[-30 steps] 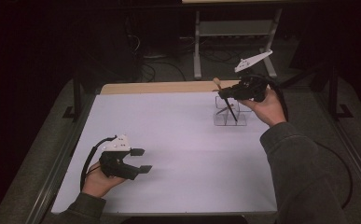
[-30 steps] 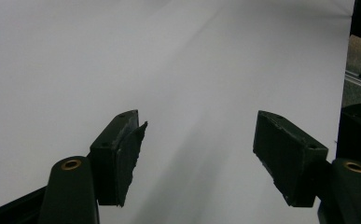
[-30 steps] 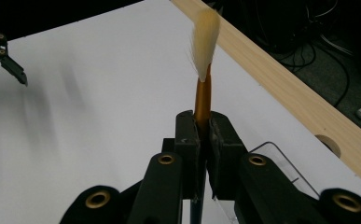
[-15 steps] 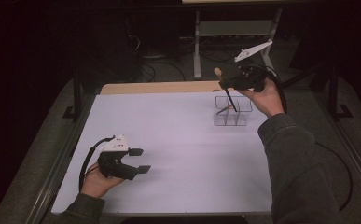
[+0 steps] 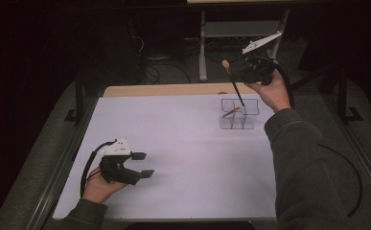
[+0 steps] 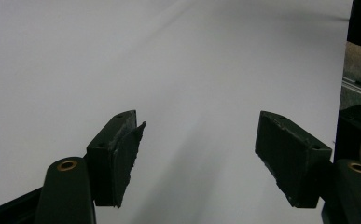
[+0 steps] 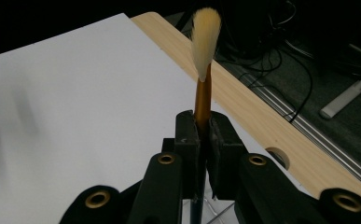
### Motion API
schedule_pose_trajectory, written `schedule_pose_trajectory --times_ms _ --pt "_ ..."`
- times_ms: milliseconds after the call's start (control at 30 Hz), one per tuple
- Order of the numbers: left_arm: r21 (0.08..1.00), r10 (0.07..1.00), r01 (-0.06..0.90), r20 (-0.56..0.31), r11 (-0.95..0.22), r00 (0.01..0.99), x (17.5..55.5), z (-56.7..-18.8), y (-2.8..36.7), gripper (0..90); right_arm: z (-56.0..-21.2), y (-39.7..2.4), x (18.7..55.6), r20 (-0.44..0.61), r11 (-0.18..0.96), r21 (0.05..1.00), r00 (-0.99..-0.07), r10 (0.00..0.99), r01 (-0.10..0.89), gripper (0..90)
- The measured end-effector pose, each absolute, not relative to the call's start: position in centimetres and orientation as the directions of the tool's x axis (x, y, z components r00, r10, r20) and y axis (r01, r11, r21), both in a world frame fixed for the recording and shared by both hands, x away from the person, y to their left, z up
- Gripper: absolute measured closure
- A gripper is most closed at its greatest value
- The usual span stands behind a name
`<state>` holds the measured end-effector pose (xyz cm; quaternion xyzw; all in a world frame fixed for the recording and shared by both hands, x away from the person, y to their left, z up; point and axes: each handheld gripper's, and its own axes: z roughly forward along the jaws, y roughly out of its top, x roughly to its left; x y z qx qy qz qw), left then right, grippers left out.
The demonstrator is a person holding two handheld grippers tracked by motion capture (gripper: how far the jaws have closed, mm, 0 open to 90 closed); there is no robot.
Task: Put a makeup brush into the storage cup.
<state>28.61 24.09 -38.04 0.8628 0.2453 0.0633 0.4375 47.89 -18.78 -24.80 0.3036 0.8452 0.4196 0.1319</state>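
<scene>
Right hand-held gripper is clenched on a brush, bristles up and the dark handle slanting down toward a clear divided organizer at about one o'clock on the white worktop. In the right gripper view the jaws pinch the orange ferrule just below the pale tuft. The handle tip hangs over the organizer's far compartments, where a second brush leans. One risk is the tip catching that brush or a divider wall on the way and tipping the light container, since nothing steadies it. Another is the round handle pivoting in so narrow a grip and swinging off line. Left hand-held gripper rests at about seven o'clock, jaws apart and empty, well away.
</scene>
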Motion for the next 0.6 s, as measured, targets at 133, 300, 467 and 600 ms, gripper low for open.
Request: schedule_pose_trajectory --times_ms 133,300,467,600 --pt "0.789 0.478 0.365 -0.103 -0.494 0.872 28.6 -38.0 24.1 29.5 -25.1 -18.9 48.4 0.041 0.457 0.786 -0.772 0.635 0.417 82.8" --pt "0.790 0.478 0.364 -0.104 -0.493 0.872 28.6 -38.0 24.2 29.4 -25.5 -19.0 48.8 0.026 0.457 0.782 -0.756 0.654 0.423 82.8" --pt "0.789 0.477 0.364 -0.103 -0.495 0.873 28.6 -38.0 24.1 29.1 -26.0 -19.1 49.4 0.037 0.441 0.784 -0.742 0.669 0.437 82.8" --pt "0.789 0.473 0.352 -0.088 -0.504 0.876 28.6 -37.9 24.3 28.9 -26.6 -19.1 49.7 0.046 0.435 0.780 -0.735 0.676 0.449 82.8"
